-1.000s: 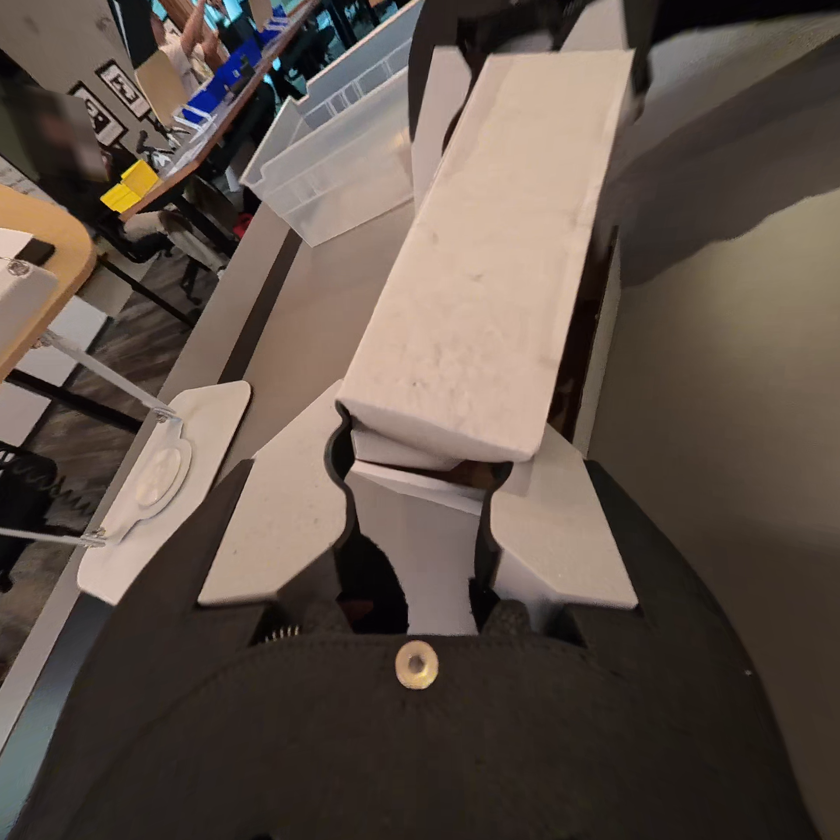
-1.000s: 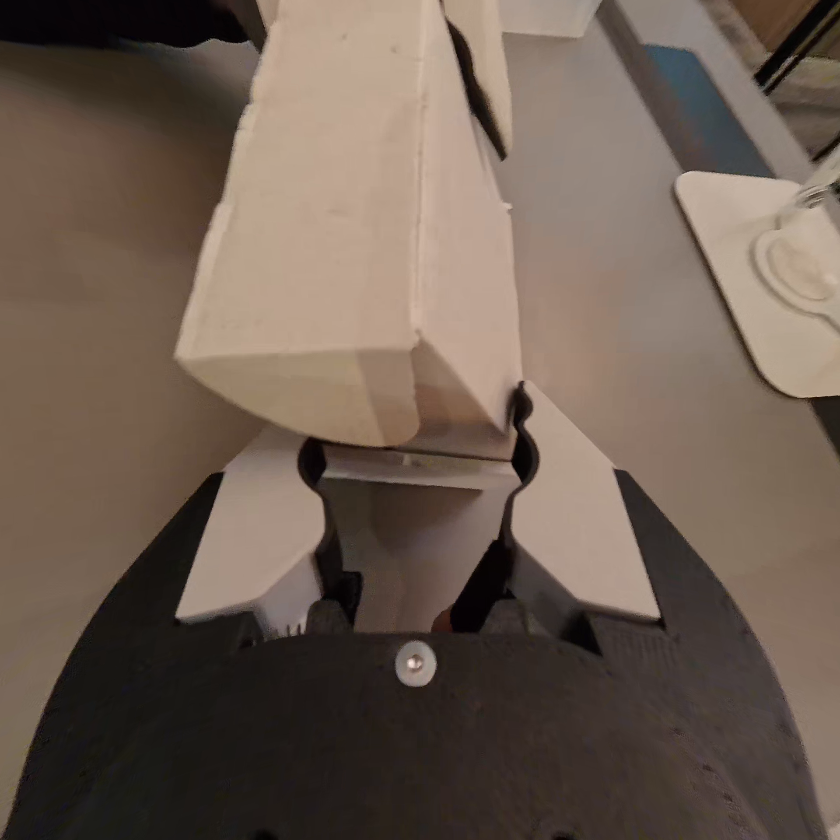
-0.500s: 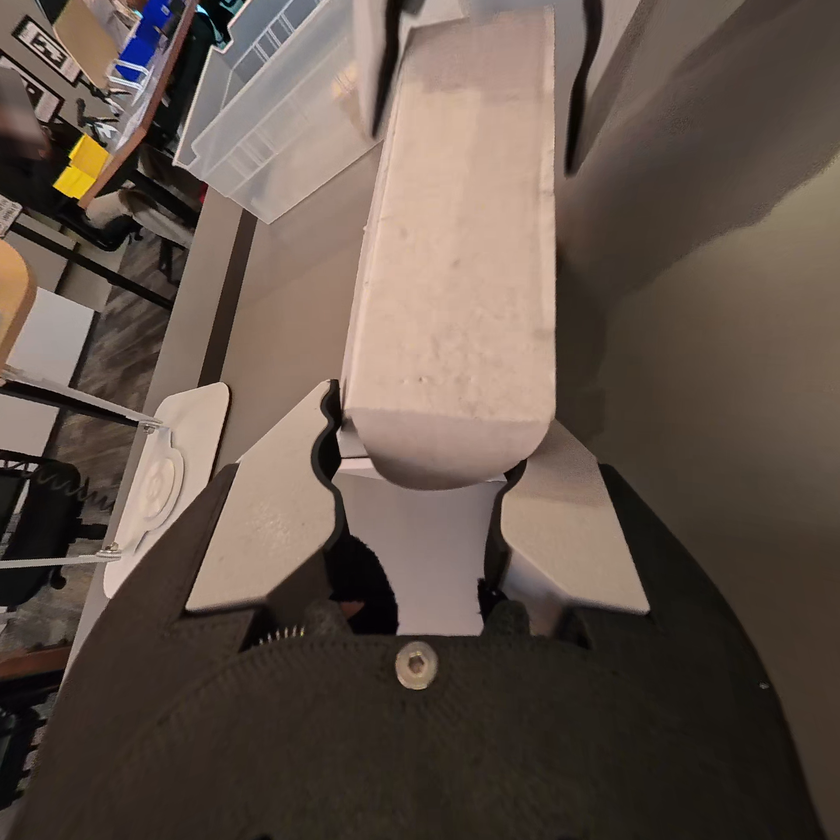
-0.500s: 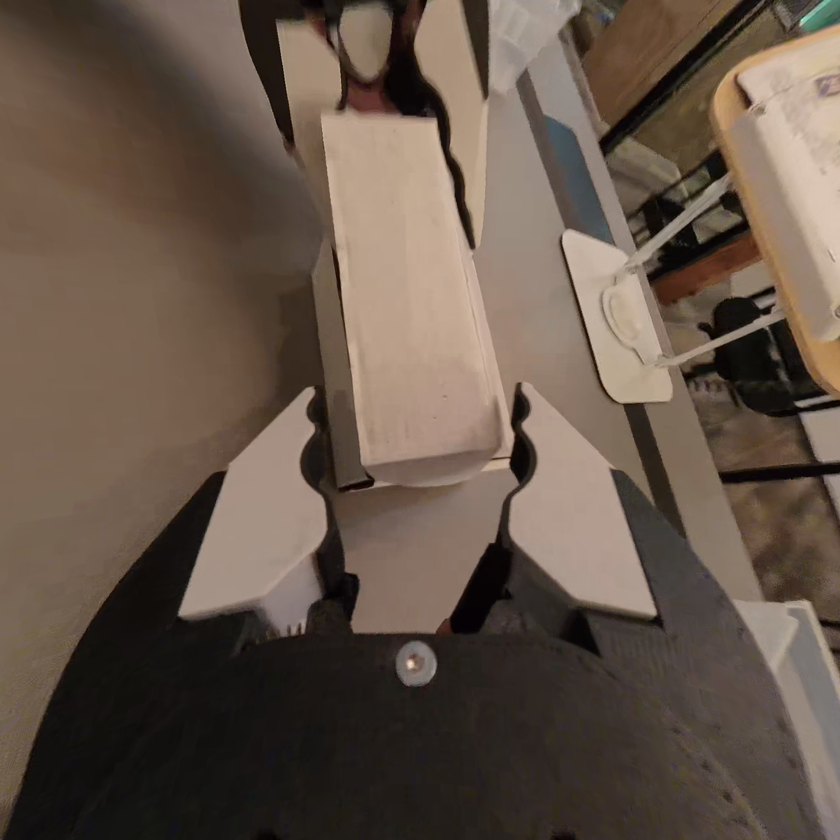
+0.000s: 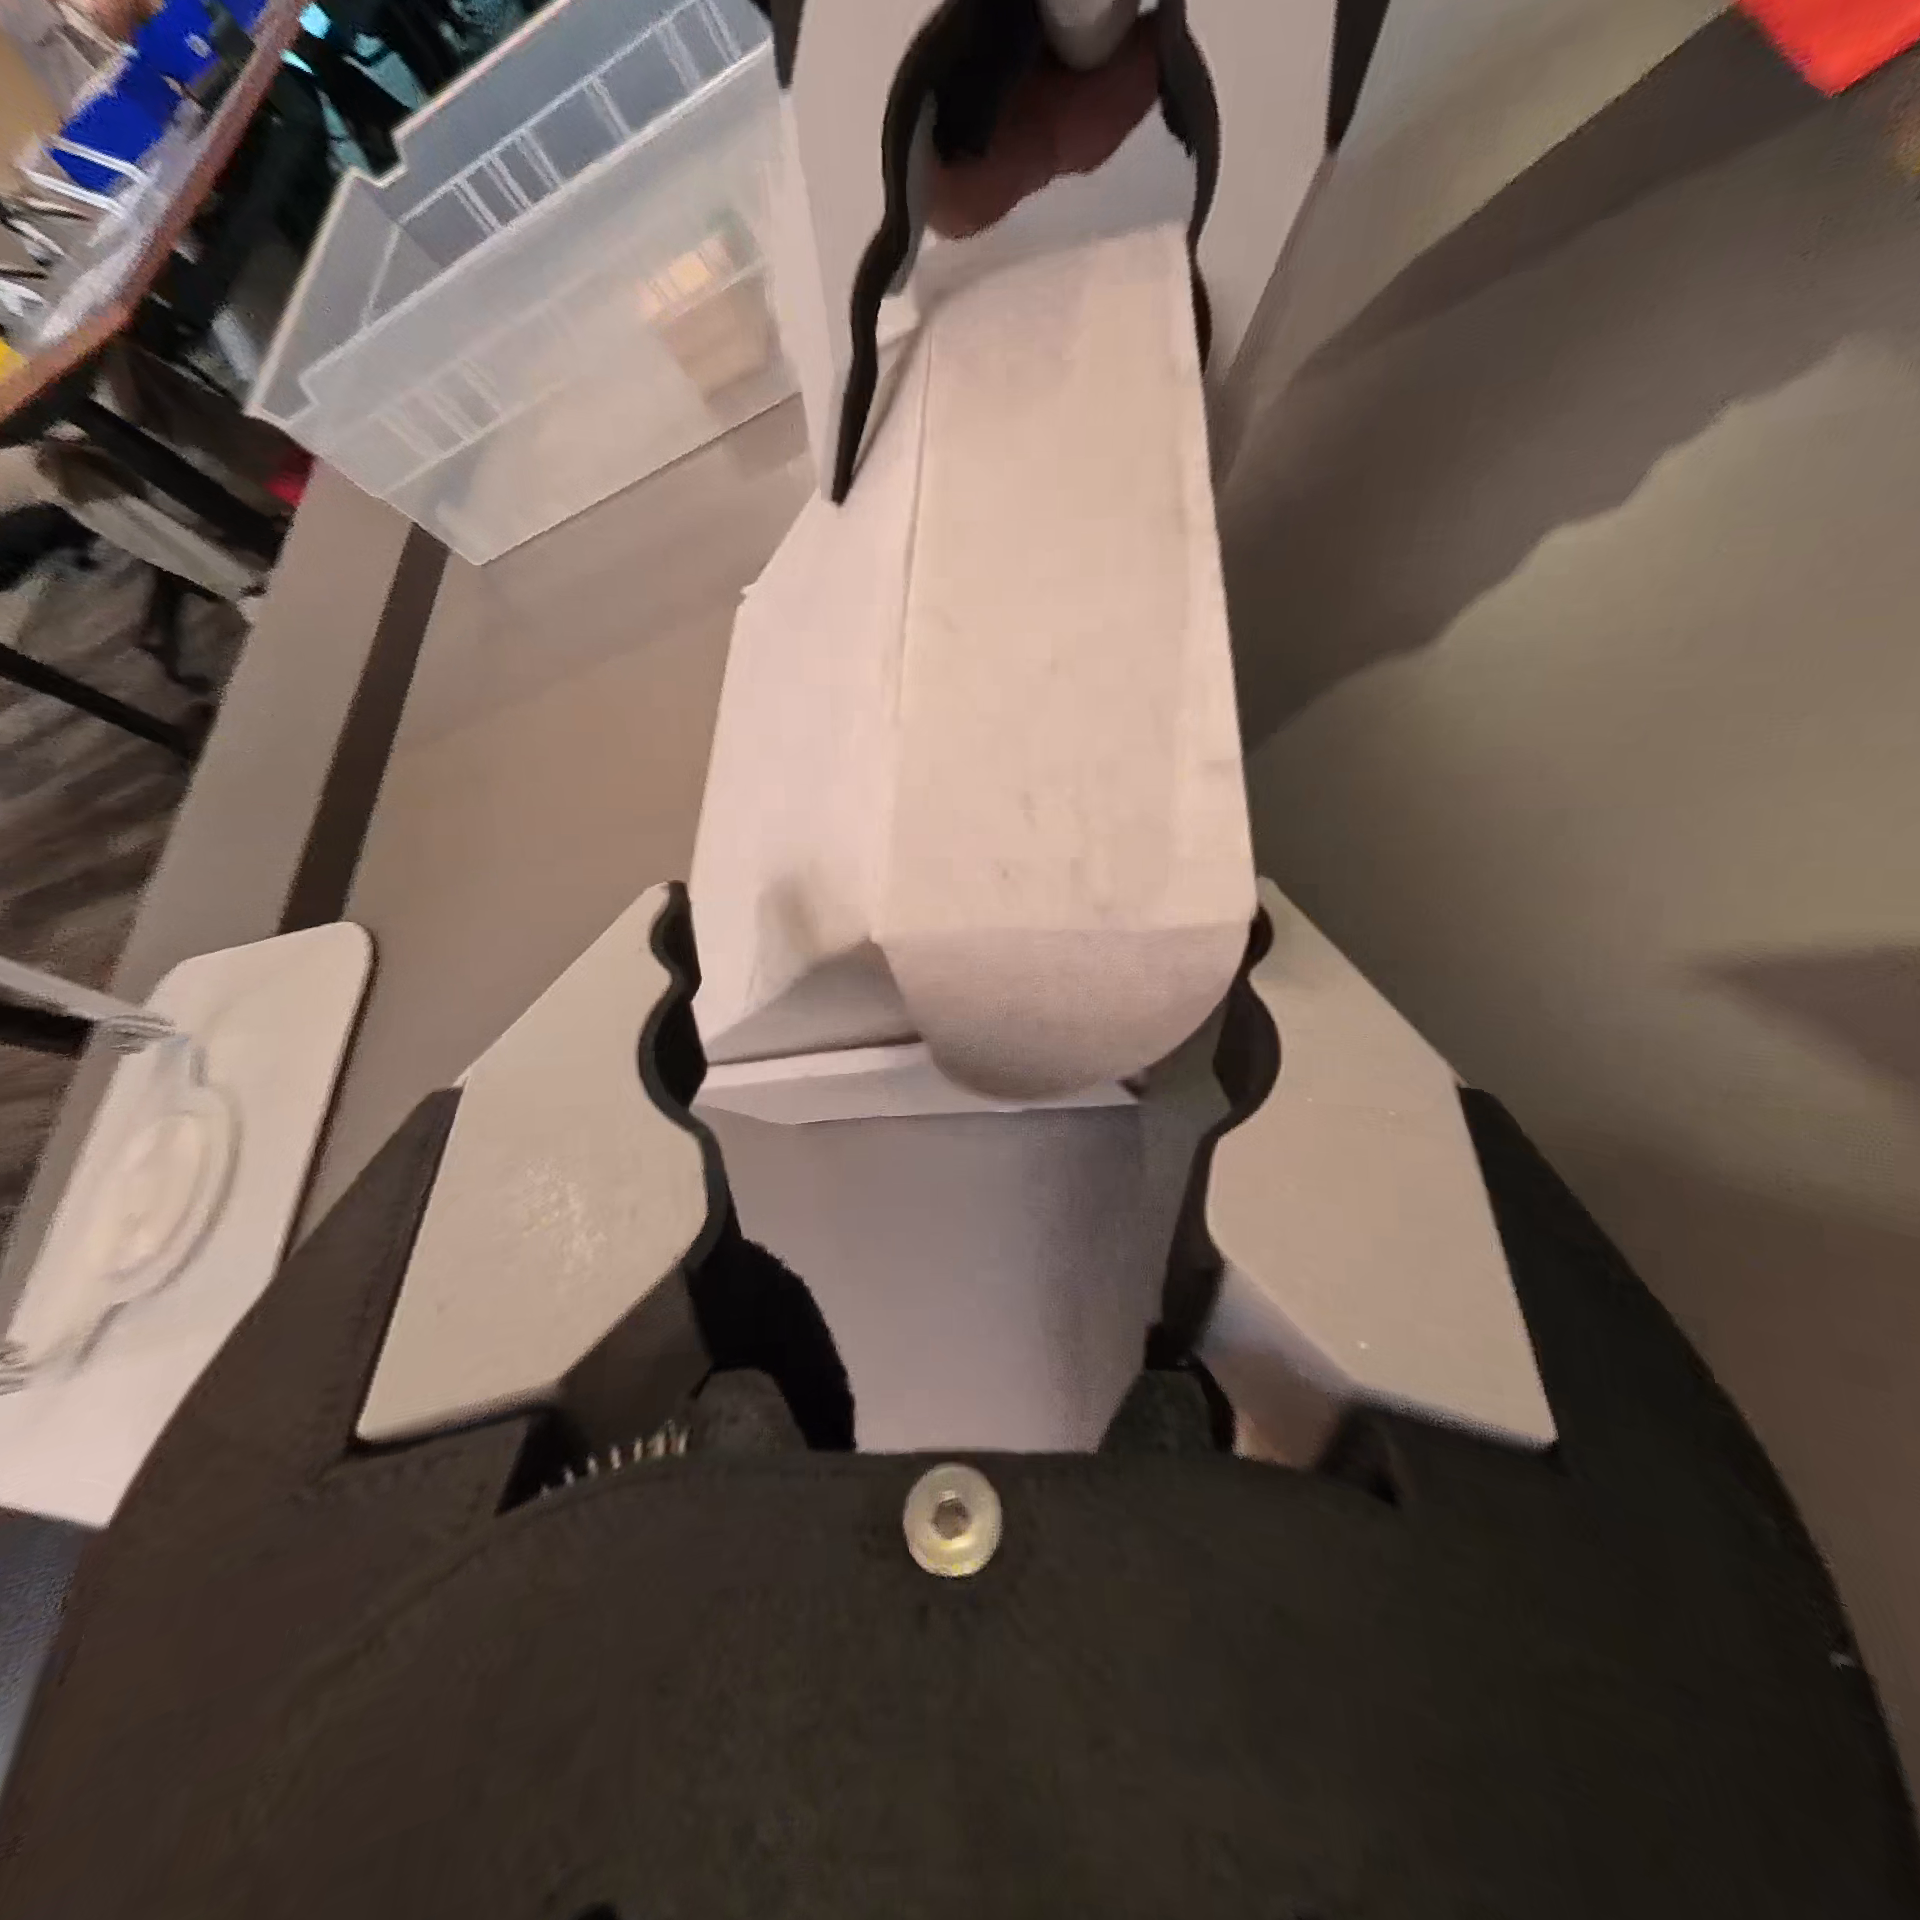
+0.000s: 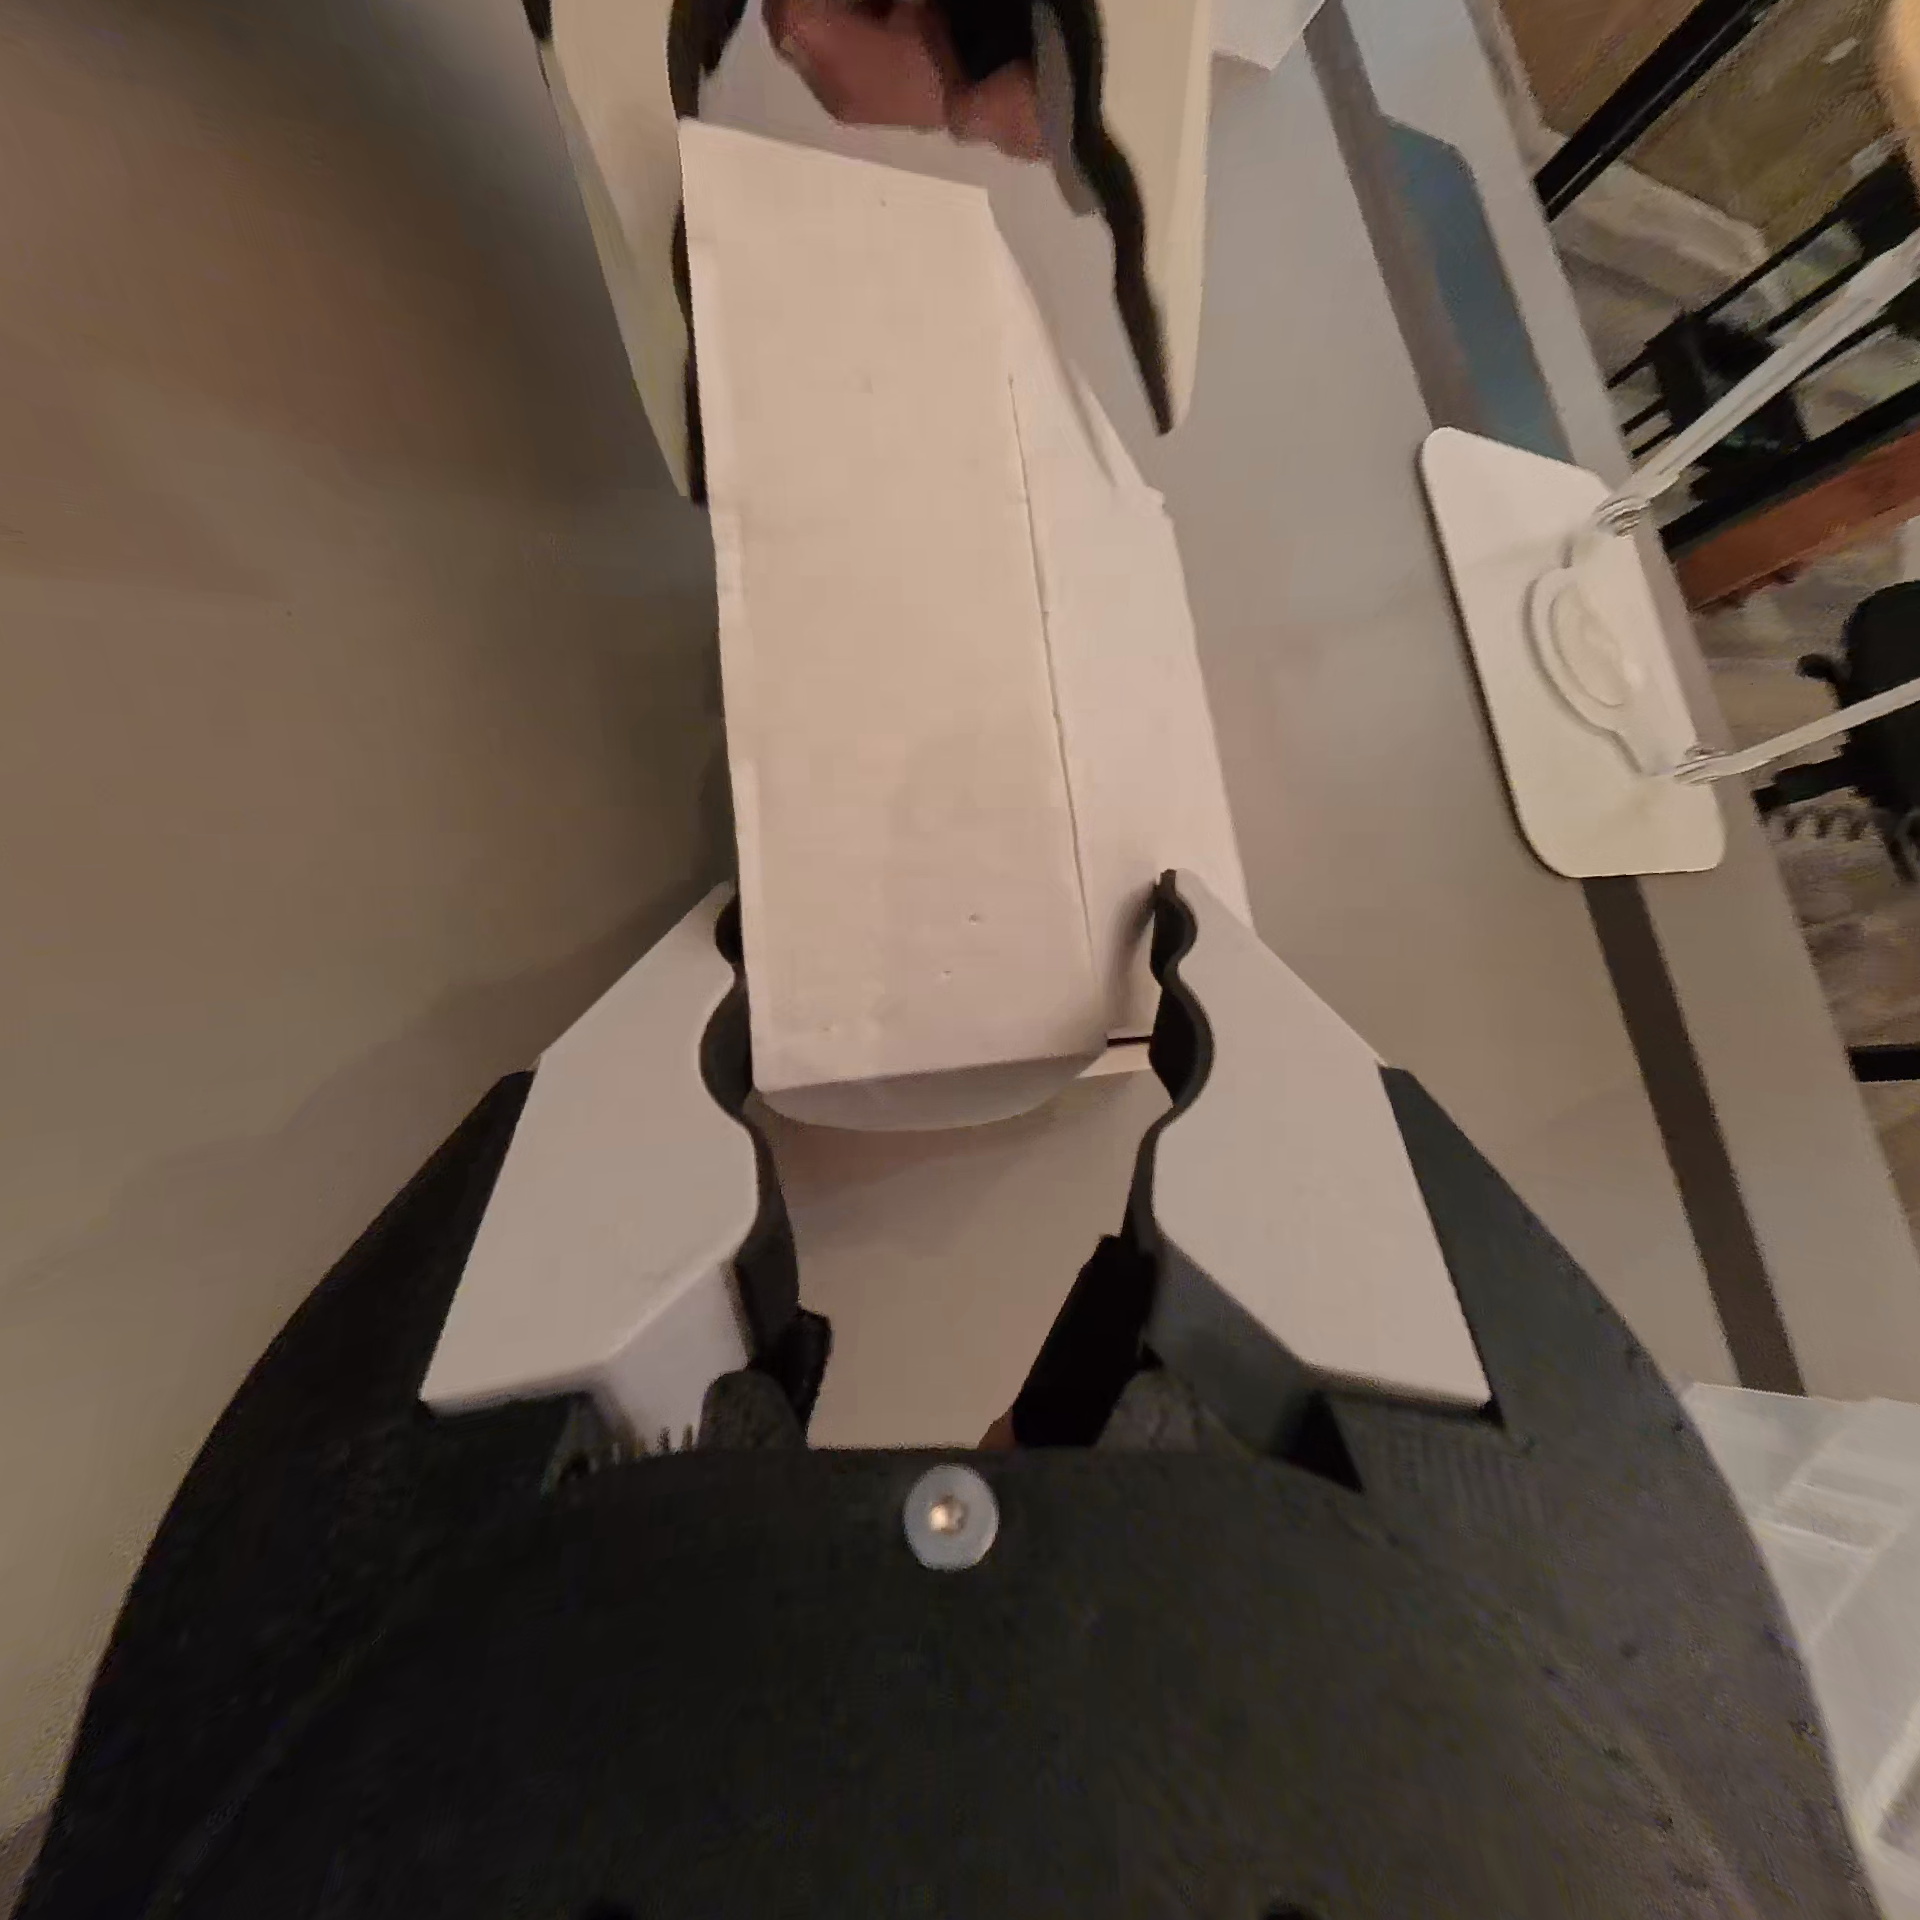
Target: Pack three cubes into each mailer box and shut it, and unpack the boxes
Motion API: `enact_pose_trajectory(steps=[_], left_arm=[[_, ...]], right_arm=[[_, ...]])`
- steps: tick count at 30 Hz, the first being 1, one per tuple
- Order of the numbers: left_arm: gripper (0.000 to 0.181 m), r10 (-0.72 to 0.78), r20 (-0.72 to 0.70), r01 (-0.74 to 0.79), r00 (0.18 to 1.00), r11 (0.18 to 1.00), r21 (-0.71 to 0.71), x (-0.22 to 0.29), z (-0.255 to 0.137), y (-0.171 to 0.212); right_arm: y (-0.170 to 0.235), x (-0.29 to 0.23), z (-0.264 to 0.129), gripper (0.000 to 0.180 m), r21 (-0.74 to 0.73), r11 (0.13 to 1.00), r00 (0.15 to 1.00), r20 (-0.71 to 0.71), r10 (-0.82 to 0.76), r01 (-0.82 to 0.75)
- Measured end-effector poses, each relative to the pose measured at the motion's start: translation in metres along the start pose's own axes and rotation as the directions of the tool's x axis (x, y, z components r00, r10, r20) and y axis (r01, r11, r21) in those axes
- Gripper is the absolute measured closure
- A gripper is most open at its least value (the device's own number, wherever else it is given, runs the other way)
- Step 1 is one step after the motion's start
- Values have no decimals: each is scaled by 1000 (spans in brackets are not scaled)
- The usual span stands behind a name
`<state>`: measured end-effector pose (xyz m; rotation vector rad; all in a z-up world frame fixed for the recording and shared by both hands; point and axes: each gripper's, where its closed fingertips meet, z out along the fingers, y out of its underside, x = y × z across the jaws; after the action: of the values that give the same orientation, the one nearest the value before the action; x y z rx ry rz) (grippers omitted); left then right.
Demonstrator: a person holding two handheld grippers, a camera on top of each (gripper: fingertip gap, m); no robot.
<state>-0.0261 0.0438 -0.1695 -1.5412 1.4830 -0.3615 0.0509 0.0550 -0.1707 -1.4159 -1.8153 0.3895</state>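
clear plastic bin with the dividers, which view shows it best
The left wrist view. There the clear plastic bin stands on the table at upper left, beyond the mailer box, with its ribbed walls and a pale thing inside visible. The right wrist view shows only a translucent corner at its lower right edge, perhaps another bin.

Mailer box (image 5: 1049,665) – matt white cardboard, faintly grainy, scuffed. Left claw (image 5: 961,997) – smooth matt white fingers (image 5: 540,1226) with black wavy liners on a textured black printed-looking body, one bright metal screw. Desk (image 5: 1558,727) matt grey, smooth. Far-left bin (image 5: 499,343): translucent frosted plastic.
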Motion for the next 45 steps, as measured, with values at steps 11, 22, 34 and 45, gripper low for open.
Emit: enact_pose_trajectory(steps=[11,22,34,45], left_arm=[[127,5,38,-3,999,998,-57,27,17,18],[115,-61,-50,63,997,997,47,37,-14,5],[106,282,-79,-293,956,911,-291,-1,-2,60],[109,207,-190,-250,960,938,-241,9,7,43]], right_arm=[[23,-20,16,112,-105,994,998,45,40,-35],[20,-19,-16,103,-14,998,998,30,60,-60],[55,0,6,112,-238,900,931,114,-348,366],[52,4,9,115,-205,927,945,161,-286,315]])
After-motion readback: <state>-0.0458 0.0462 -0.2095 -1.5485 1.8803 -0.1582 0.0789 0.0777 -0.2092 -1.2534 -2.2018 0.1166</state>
